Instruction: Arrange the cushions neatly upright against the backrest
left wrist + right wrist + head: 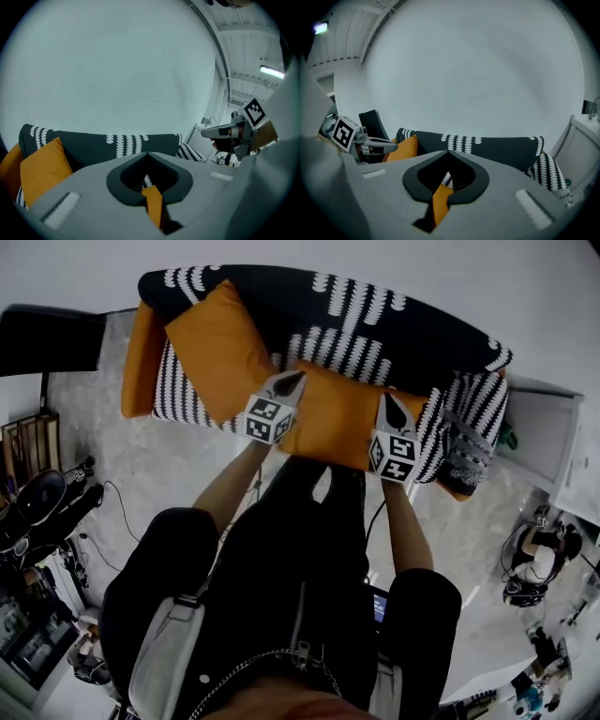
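Cushion (337, 418) (orange) at striped sofa (375, 310), white wall (117, 70) behind, grey floor (178, 465)

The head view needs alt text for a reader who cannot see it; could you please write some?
From above, a person holds the left gripper and right gripper shut on an orange cushion at the middle of a black-and-white patterned sofa. A second orange cushion leans at the sofa's left end, and a striped cushion sits at its right end.
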Demonstrator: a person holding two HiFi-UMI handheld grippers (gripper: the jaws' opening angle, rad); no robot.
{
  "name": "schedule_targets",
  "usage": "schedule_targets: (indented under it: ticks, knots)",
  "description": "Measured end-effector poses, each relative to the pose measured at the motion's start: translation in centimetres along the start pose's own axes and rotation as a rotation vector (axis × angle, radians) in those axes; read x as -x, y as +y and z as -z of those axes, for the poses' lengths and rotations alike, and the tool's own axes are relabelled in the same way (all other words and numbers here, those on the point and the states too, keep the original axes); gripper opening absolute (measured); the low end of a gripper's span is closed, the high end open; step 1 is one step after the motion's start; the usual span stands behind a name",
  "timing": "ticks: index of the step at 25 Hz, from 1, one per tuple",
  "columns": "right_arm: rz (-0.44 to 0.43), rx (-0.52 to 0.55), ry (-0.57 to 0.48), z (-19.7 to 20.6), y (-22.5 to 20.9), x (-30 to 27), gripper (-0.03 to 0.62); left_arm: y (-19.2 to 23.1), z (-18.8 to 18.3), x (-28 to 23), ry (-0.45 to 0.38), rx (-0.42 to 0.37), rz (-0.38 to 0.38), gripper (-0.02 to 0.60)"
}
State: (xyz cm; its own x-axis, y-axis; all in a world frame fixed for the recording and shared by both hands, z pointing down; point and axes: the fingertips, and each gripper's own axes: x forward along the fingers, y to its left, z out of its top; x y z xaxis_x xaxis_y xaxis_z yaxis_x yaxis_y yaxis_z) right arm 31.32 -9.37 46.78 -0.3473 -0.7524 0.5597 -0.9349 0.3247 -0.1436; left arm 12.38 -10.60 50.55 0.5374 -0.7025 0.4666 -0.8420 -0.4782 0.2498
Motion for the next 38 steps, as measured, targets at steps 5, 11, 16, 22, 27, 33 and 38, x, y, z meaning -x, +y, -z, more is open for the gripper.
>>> schedule_targets:
  ticks: [5, 11, 16, 22, 27, 33, 38]
  knots:
    - [0.028, -0.059, 0.030, 1.8, -2.9, -1.6, 0.003, 1.5, 1.0, -1.6, 0.030, 0.021, -0.007, 0.011]
    - [0.123, -0.138, 0.083, 5.1, -8.5, -3.1, 0.003, 4.4, 3.3, -3.4, 0.079, 0.083, -0.086, 0.012]
    - [0.146, -0.138, 0.130, 7.8, -12.8, -4.8, 0.003, 4.6, 5.9, -6.6, 0.128, 0.075, -0.103, 0.012]
    - [0.193, -0.193, 0.185, 11.5, -17.0, -7.8, 0.003, 6.6, 9.5, -10.5, 0.192, 0.105, -0.139, 0.012]
    - [0.254, -0.192, 0.231, 13.6, -19.0, -10.0, 0.016, 9.9, 12.4, -11.8, 0.234, 0.175, -0.148, 0.049]
    - [0.319, -0.212, 0.276, 16.2, -21.9, -11.5, 0.084, 13.1, 16.2, -14.1, 0.319, 0.184, -0.191, 0.174]
    - [0.381, -0.257, 0.315, 20.4, -26.6, -12.2, 0.206, 14.7, 20.7, -17.0, 0.428, 0.206, -0.280, 0.206]
